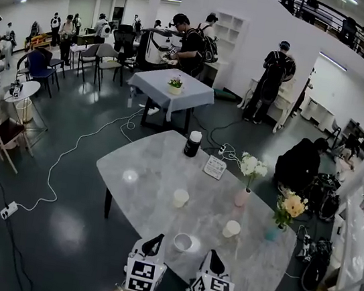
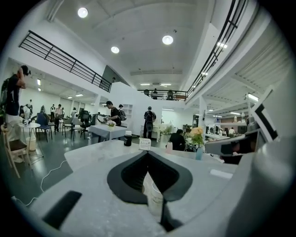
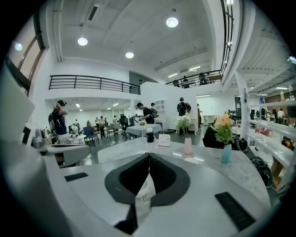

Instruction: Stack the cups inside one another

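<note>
Presently no stacking has begun. Three cups stand apart on the table (image 1: 146, 160): the near cup (image 1: 183, 242) just ahead of both grippers, the middle cup (image 1: 180, 197) and the right cup (image 1: 231, 229). A pale disc (image 1: 130, 176) may be a fourth, or glare. The left gripper (image 1: 156, 238) and right gripper (image 1: 212, 253) have their jaws together, empty. The next move calls for opening one onto the near cup.

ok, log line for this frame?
left claw shut | right claw shut | near cup, far cup, right cup apart on table, none nested | near cup between claws, untouched
</note>
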`<state>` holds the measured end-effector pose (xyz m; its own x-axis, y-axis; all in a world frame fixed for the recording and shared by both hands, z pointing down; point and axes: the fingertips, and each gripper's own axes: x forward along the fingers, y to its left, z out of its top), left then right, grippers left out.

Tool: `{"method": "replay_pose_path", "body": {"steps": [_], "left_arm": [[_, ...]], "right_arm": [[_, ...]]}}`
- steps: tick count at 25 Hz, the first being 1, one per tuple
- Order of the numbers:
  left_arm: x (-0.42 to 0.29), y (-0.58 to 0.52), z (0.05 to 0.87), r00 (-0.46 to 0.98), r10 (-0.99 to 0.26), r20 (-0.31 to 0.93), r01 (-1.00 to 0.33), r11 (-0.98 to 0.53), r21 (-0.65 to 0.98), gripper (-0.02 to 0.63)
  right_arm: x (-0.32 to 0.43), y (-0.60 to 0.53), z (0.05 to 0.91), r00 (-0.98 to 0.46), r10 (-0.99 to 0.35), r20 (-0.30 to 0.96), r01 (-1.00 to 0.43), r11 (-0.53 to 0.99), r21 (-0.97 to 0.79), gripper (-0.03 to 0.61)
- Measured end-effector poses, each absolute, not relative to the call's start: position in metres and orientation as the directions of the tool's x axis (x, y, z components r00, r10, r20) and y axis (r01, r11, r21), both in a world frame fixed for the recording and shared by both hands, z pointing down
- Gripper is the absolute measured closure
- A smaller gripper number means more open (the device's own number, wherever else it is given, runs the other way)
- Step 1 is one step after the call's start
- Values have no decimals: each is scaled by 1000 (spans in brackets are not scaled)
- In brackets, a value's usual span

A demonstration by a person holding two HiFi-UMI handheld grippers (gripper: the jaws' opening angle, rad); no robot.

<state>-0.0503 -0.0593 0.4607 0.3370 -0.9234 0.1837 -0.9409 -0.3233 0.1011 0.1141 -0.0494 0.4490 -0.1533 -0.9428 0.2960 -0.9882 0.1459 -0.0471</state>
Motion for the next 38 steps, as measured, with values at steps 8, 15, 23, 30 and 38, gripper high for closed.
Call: {"method": "replay_pose_path", "body": {"steps": [8,15,23,30,38], "left_arm": [[-73,-126,466,376,-903,207,-927,-363,97,617],[-76,-169,476,417,-878,237,-909,-405,99,617],[-81,-208,488,454,-854,254,-891,-433,134,617],[-72,-222,498,471,-839,272,-882,-445,155,617],[-62,-228,507,427,-850,308,-904,-401,147,617]], "right_arm": [[94,-108,455,-114,-943,313,-993,101,-55,572],[90,-141,464,-76,-933,351,-997,62,-51,572],[81,-172,465,-35,-930,367,-999,24,-34,572],[85,-178,479,-25,-915,402,-999,11,-37,572],[91,-202,489,-104,-912,396,-993,73,-92,572]]}}
